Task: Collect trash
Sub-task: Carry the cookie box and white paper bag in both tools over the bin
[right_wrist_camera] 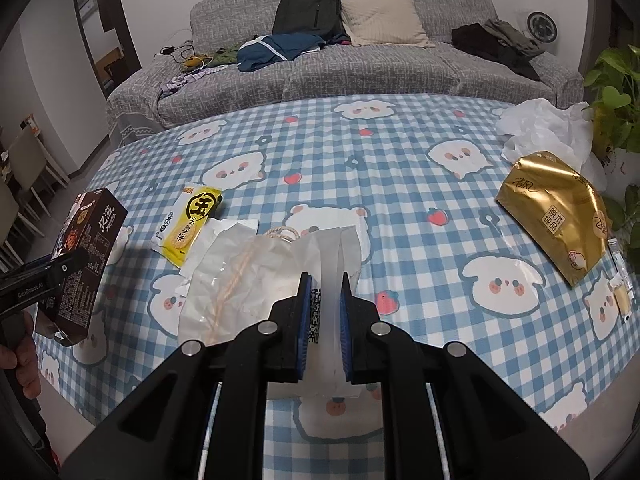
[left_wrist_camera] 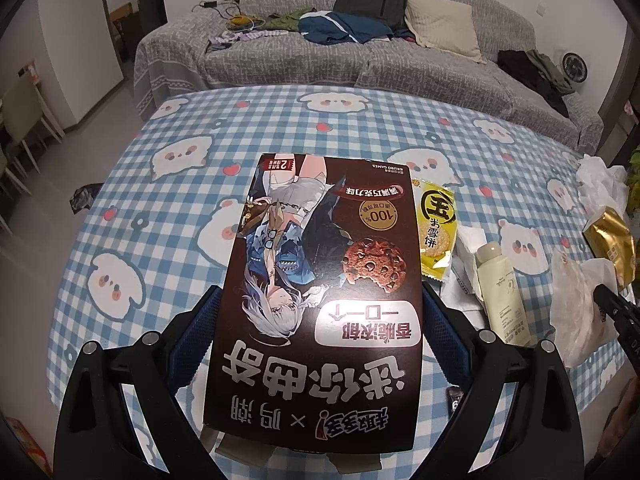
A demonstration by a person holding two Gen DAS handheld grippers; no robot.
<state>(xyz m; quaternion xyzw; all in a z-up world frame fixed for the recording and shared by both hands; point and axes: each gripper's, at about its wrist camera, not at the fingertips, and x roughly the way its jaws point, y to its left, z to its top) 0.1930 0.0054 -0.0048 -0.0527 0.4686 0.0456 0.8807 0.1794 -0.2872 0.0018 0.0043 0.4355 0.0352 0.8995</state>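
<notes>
Glossy cardboard cookie box (left_wrist_camera: 320,288), translucent crinkled bag (right_wrist_camera: 256,276)

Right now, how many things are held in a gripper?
2. The brown cookie box is clamped in the left gripper. The white paper bag is pinched in the right gripper. Nothing else looks held.

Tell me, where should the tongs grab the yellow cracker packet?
Best by its near short end. The yellow cracker packet lies flat on the table, its far end free, its near end resting on white paper. Come from above, tongs straddling that crimped edge, since it is too flat to pinch elsewhere.
</notes>
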